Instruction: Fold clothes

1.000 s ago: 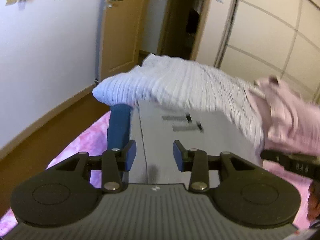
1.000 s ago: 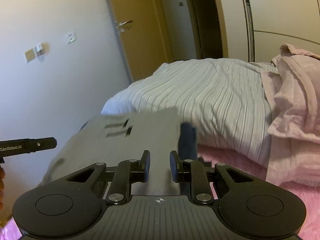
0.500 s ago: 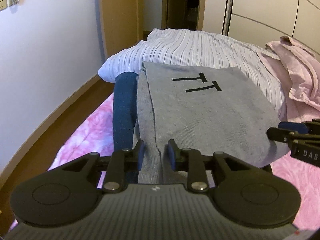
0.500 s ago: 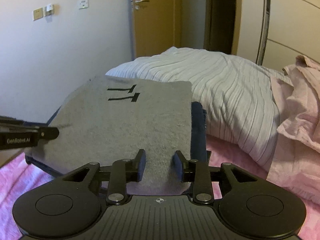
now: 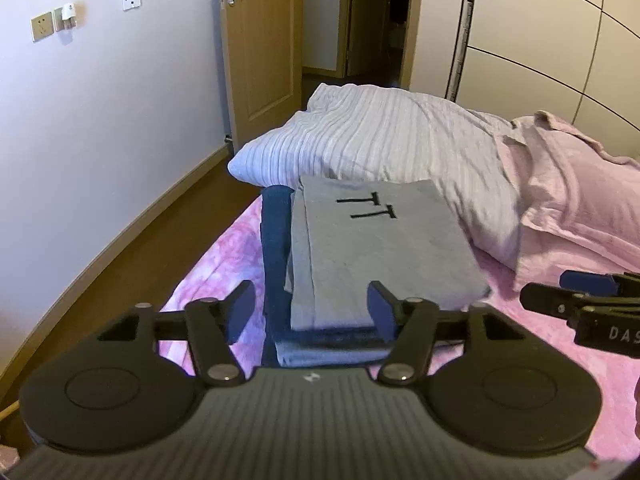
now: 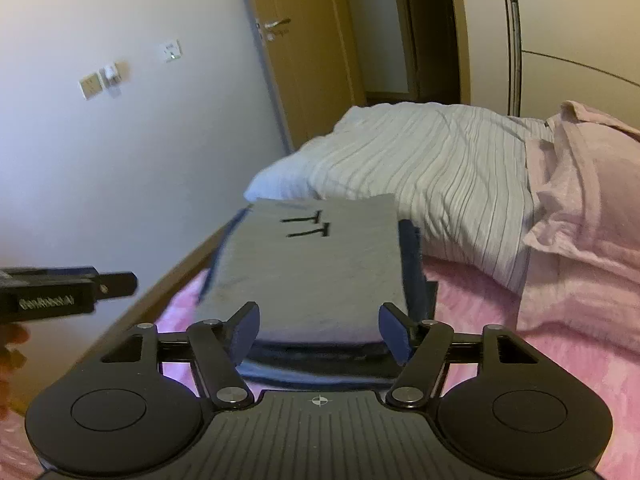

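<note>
A folded grey garment with a black double-T mark lies on top of a folded dark blue garment and a lighter one, stacked on the pink bedspread. My left gripper hovers above the stack's near edge, jaws opening, nothing pressed between the pads. The right gripper also hangs over the grey garment, jaws opening wide and free of the cloth. Each gripper's tip shows at the side of the other's view.
A striped white pillow lies behind the stack, with crumpled pink clothing to its right. A wall with sockets, a wooden door and wood floor lie left of the bed. Wardrobe panels stand behind.
Both grippers set the grey garment down on the stack, let it go, opened and drew back upward. The garment now lies flat and still.
</note>
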A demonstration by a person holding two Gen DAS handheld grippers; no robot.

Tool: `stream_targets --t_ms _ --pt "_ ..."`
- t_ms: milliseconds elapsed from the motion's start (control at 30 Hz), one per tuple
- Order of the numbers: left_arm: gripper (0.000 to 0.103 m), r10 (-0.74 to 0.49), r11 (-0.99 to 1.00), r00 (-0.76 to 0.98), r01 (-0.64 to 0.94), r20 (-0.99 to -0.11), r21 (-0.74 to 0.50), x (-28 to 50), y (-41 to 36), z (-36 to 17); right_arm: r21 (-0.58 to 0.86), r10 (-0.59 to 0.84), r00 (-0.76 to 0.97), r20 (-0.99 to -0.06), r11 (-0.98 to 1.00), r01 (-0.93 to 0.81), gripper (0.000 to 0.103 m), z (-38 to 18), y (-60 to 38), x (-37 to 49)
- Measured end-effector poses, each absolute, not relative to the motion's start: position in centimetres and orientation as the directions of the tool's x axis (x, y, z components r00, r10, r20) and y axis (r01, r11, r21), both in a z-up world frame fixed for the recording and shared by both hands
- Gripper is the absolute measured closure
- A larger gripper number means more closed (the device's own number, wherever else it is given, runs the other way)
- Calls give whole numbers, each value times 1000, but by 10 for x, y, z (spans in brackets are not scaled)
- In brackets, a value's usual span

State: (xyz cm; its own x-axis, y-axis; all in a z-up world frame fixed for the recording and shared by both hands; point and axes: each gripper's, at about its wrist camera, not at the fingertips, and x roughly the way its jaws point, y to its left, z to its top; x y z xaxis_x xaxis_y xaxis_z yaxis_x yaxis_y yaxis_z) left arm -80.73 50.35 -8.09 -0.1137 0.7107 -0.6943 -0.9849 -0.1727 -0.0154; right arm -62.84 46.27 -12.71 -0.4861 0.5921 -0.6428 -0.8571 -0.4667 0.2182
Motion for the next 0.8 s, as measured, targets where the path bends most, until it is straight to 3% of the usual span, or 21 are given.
stream_targets --t_ms 167,567,800 --pt "26 716 -151 -101 -988 -691 -12 -785 453 -46 223 580 -487 -653 -468 -855 33 -88 412 -613" --pt "1 766 -169 -78 -982 -638 -83 -744 345 6 223 580 -462 -671 -436 -872 31 -35 319 -567" --pt "1 783 -189 -107 -980 -613 -70 -722 293 21 230 573 -486 -660 -463 -856 31 -13 286 -545"
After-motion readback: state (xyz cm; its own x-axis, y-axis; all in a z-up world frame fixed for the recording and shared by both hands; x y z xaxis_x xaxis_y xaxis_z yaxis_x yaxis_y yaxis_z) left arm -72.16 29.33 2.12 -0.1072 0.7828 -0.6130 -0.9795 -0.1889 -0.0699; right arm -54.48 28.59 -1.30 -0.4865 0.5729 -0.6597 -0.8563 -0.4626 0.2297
